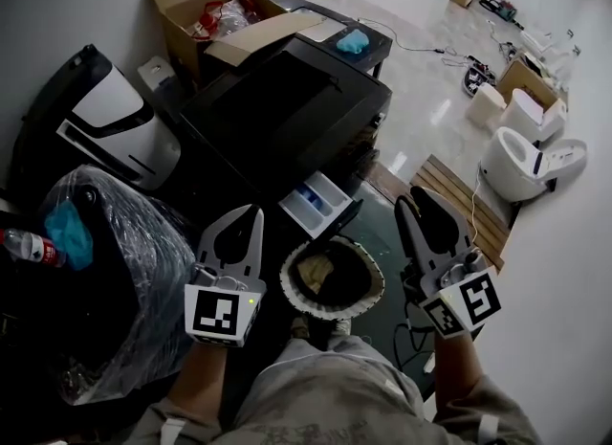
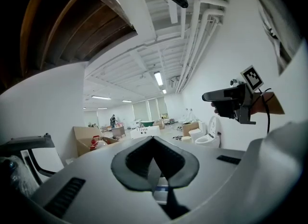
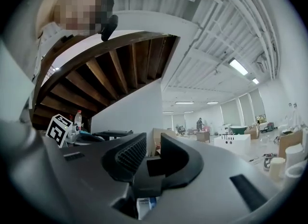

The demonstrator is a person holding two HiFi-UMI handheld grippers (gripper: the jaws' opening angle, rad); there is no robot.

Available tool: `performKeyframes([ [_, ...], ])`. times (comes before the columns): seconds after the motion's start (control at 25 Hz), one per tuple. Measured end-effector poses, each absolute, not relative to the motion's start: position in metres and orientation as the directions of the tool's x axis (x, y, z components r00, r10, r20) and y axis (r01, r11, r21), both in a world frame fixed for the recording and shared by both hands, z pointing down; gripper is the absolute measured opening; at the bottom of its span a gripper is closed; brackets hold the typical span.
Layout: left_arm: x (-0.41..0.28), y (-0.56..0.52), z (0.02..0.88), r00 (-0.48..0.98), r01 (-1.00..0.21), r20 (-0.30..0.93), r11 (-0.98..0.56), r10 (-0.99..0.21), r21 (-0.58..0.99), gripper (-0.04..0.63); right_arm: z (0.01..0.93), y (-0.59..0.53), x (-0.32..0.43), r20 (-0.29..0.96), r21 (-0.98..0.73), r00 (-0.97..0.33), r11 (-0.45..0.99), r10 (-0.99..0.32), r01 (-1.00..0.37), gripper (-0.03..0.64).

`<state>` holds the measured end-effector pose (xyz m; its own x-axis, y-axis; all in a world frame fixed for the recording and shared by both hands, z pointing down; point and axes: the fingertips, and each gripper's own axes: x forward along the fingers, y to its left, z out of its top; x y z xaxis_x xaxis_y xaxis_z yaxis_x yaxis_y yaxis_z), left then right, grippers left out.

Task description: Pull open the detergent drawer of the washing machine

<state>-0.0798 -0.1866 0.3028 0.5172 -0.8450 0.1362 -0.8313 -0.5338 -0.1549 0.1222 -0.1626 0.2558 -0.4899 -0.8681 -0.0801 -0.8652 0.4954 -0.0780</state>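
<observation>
The black-topped washing machine (image 1: pixel 287 118) stands ahead of me in the head view. Its white detergent drawer (image 1: pixel 316 202), with blue compartments, sticks out of the front, pulled open. My left gripper (image 1: pixel 254 211) hovers just left of the drawer, shut with nothing in it, its tips meeting (image 2: pixel 153 139). My right gripper (image 1: pixel 417 202) hangs to the right of the drawer, apart from it. Its jaws stand open by a narrow gap with nothing between them (image 3: pixel 153 138). A white and blue piece, likely the drawer (image 3: pixel 143 207), shows below them. Both grippers point about level.
A round woven basket (image 1: pixel 330 278) sits on the floor below the drawer. A plastic-wrapped dark bundle (image 1: pixel 115 252) and a bottle (image 1: pixel 29 247) are at the left. An open cardboard box (image 1: pixel 206 8) stands behind the machine. At the right are a wooden pallet (image 1: pixel 459 199) and toilets (image 1: pixel 521 156).
</observation>
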Motion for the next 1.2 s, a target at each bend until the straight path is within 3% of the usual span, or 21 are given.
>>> performKeyframes([
  [0.2,-0.073,-0.171,0.269,0.521,-0.828,0.083,-0.526,-0.850,-0.192,0.015,0.233,-0.142,0.118,-0.086,-0.005,-0.485,0.487,-0.870,-0.873,0.061],
  [0.64,-0.070,-0.136,0.239,0.486,-0.854,0.022,-0.481,-0.874,-0.198,0.015,0.197,-0.100,0.101,-0.093,0.162,-0.563,0.546,-0.821,-0.822,0.031],
  [1.2,-0.074,-0.129,0.255,0.458,-0.873,0.048,-0.459,-0.888,-0.166,0.015,0.203,-0.104,0.093,-0.099,0.116,-0.595,0.585,-0.797,-0.803,0.031],
])
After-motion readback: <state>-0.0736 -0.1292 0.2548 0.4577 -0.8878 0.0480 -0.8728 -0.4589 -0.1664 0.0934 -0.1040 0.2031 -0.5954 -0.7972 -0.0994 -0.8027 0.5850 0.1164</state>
